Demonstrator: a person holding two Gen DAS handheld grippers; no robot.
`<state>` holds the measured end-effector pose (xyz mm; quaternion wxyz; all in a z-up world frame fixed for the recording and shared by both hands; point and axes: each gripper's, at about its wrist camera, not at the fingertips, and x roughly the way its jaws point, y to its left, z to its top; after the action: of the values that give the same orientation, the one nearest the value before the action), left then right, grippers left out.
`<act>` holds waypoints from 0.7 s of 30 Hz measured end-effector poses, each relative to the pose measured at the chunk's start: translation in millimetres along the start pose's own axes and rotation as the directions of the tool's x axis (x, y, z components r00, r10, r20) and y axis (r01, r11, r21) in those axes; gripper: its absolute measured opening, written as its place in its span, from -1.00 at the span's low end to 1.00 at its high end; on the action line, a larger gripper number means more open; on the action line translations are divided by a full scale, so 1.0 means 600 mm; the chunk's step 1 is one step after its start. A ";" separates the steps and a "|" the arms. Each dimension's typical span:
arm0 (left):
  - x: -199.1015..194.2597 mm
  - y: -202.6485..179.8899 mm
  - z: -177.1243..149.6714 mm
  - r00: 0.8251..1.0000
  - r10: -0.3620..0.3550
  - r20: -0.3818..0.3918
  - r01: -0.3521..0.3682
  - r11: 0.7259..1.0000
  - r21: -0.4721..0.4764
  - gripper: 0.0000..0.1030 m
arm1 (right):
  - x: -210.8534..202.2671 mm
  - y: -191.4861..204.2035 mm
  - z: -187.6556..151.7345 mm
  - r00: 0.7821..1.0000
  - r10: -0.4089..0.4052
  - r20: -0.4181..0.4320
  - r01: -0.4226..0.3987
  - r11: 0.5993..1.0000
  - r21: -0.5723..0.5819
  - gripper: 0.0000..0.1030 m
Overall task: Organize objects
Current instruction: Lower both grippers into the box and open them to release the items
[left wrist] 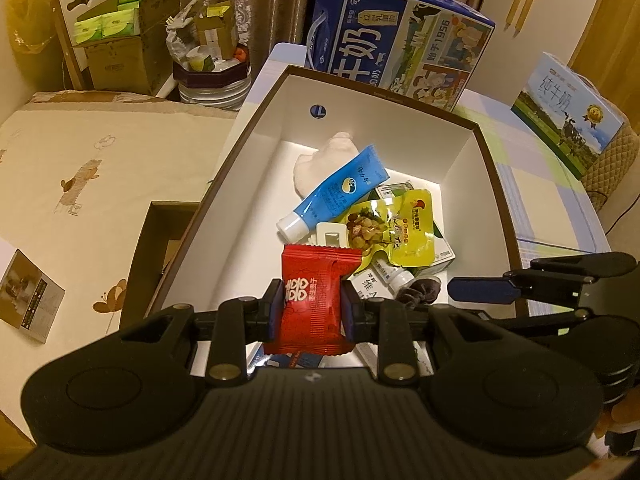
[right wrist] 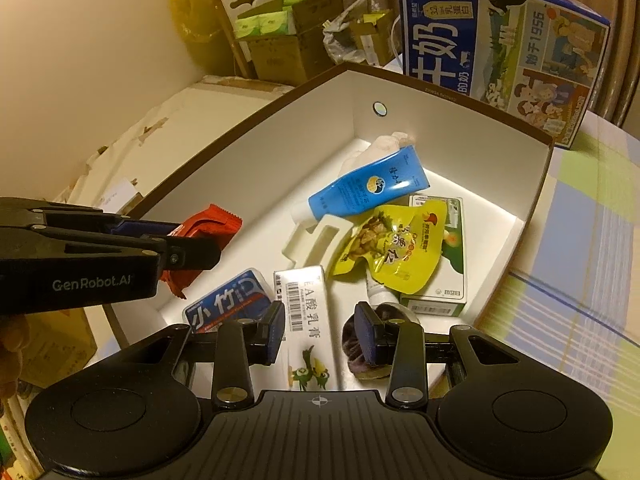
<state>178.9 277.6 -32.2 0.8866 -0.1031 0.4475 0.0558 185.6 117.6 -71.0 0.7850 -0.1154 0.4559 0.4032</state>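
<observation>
Here, the red packet (left wrist: 313, 304) was held by its middle in the left gripper (left wrist: 311, 309), above the near end of the white box (left wrist: 256, 168). It looked light, crinkly and easily squashed. The right gripper (right wrist: 323, 336) was held open and empty.

Right gripper (right wrist: 320, 330) open over box (right wrist: 452, 128); left gripper (right wrist: 188, 240) clamps red packet (right wrist: 212, 224).

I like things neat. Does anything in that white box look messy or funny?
Yes. The things in the white box lie jumbled: the blue tube rests slanted over a white cloth, and the yellow pouch lies crooked on a green-and-white carton. Nothing looks spilled.
</observation>
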 end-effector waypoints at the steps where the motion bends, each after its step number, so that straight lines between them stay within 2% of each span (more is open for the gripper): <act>1: 0.000 -0.001 0.000 1.000 -0.002 -0.001 0.002 1.000 -0.001 -0.52 | -0.001 0.000 -0.001 1.000 -0.001 -0.001 0.001 1.000 -0.001 -0.30; 10: 0.004 -0.011 -0.004 1.000 -0.027 -0.014 0.027 1.000 0.004 -0.49 | -0.013 -0.001 -0.007 1.000 -0.026 -0.006 0.026 1.000 -0.010 -0.30; 15: 0.002 -0.013 -0.005 0.999 -0.031 -0.014 0.031 0.999 0.004 -0.33 | -0.018 0.001 -0.010 1.000 -0.029 -0.005 0.029 1.000 -0.013 -0.29; 19: -0.001 -0.007 -0.007 1.000 -0.023 -0.020 0.022 1.000 -0.010 -0.09 | -0.023 0.005 -0.012 1.000 -0.029 -0.008 0.029 0.999 -0.020 -0.29; 21: -0.003 -0.004 -0.009 1.000 -0.017 -0.021 0.017 1.000 -0.011 -0.06 | -0.026 0.008 -0.014 1.000 -0.026 -0.009 0.026 0.999 -0.023 -0.29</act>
<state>174.3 274.1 -33.6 0.8817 -0.1125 0.4554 0.0496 172.9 108.0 -62.2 0.7867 -0.1324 0.4534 0.3975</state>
